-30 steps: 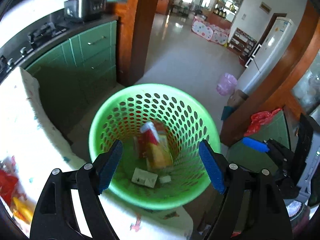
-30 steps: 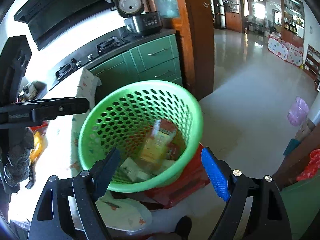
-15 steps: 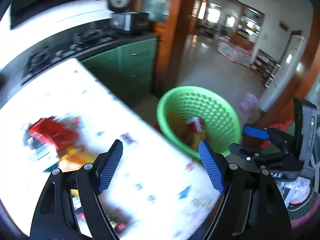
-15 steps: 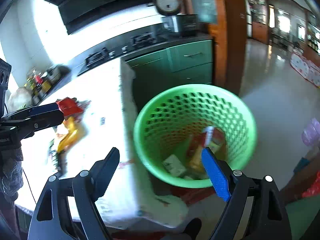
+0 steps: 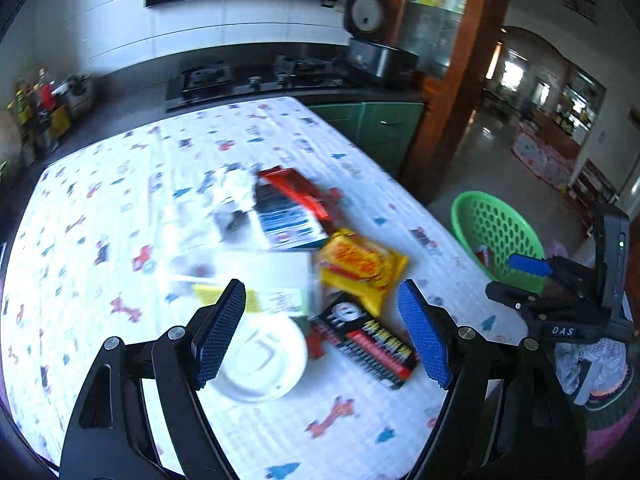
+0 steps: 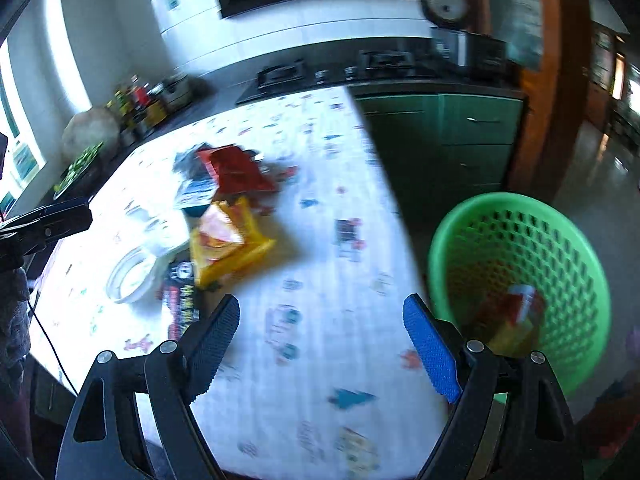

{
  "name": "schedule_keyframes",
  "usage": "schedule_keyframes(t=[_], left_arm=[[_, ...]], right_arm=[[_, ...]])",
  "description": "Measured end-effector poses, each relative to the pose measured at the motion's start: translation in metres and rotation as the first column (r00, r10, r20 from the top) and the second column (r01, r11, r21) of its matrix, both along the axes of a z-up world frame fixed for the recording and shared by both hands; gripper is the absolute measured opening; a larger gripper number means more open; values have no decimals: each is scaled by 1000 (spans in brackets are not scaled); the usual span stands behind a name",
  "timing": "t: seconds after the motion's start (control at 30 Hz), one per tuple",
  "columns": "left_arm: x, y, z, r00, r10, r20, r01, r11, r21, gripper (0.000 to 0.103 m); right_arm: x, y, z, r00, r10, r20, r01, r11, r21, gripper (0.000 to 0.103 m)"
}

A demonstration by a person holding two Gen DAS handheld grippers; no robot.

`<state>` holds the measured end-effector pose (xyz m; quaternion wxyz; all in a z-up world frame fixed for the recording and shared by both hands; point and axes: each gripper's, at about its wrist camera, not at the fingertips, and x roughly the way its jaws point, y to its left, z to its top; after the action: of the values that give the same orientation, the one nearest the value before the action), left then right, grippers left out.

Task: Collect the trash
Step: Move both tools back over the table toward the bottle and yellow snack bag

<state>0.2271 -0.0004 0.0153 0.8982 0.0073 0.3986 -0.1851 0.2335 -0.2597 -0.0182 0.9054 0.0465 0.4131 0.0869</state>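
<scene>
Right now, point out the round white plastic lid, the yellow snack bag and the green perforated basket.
round white plastic lid [image 5: 262, 360], left wrist view, on its flat centre.
yellow snack bag [image 5: 360, 266], left wrist view, on its printed front.
green perforated basket [image 6: 536, 240], right wrist view, on its inner wall.

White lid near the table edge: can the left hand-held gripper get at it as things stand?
Probably yes: the left hand-held gripper is open just above the white lid, with nothing over it.
</scene>
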Motion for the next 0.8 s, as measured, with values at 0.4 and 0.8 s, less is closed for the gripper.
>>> schedule_keyframes(t=[0.4, 0.8], left_arm=[[-9, 65, -32, 990, 123, -62, -124, 992, -22, 78], [7, 83, -51, 979, 161, -121, -167, 985, -40, 78]], right_arm=[[64, 78, -18, 980, 193, -41, -196, 978, -79, 85], [114, 113, -48, 961, 251, -111, -264, 957, -118, 85]])
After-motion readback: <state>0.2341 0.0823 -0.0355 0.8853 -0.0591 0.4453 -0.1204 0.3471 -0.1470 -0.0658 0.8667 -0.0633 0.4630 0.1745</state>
